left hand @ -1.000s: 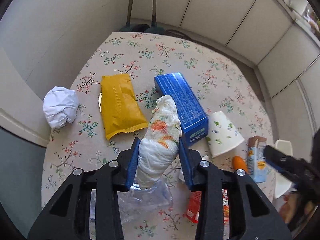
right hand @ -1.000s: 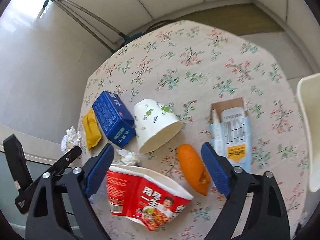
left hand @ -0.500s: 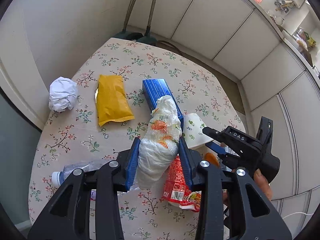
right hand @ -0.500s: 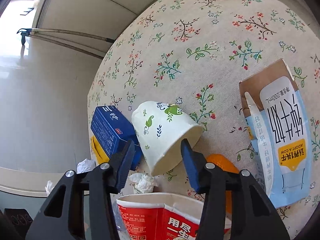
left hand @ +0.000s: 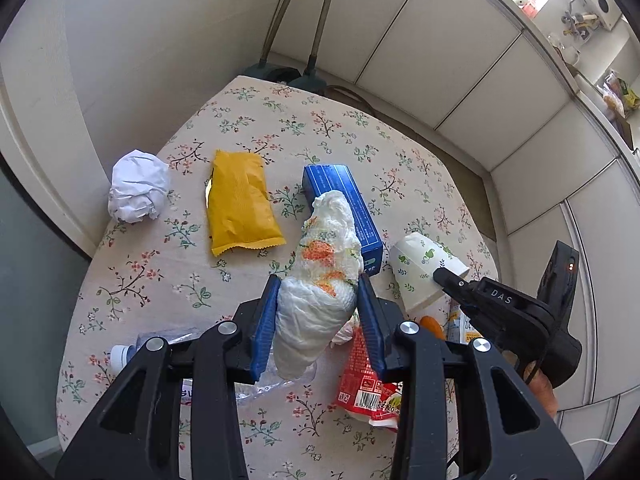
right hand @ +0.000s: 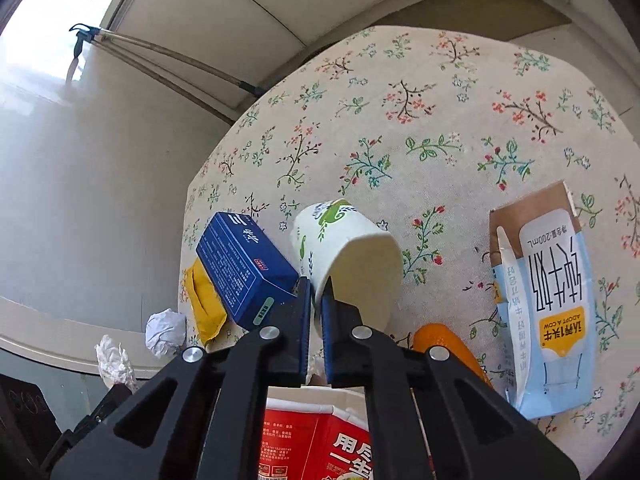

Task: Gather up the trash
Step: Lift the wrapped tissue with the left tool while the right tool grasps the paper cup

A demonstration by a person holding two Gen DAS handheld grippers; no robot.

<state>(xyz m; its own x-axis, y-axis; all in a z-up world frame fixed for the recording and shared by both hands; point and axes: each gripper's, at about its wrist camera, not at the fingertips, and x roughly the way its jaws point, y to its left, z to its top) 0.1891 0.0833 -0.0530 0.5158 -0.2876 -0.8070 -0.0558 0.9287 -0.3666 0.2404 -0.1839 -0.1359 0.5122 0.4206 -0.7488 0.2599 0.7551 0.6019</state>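
Blue pads line the fingers of the left gripper, which pinch a crumpled white paper towel stained orange and green at its lower half, its upper end sticking out above the bench. Beneath that gripper lie a crushed clear plastic bottle with a white cap and a flattened red instant-noodle carton. The right gripper has just been closing, and its fingers now clamp the thin rim wall of a white paper cup with green leaf print, one finger inside the mouth and one outside; the cup lies on its side with its mouth toward that gripper. Just beside the cup on the left rests a dark blue rectangular cardboard box, touching or nearly touching it. To the right lie an orange oblong item and a pale blue and brown milk carton, flattened. Farther out, a mustard-yellow sealed snack packet lies flat, and a ball of crumpled white paper sits near the bench's edge. A floral cloth covers the round bench, with pale cabinet doors beyond.
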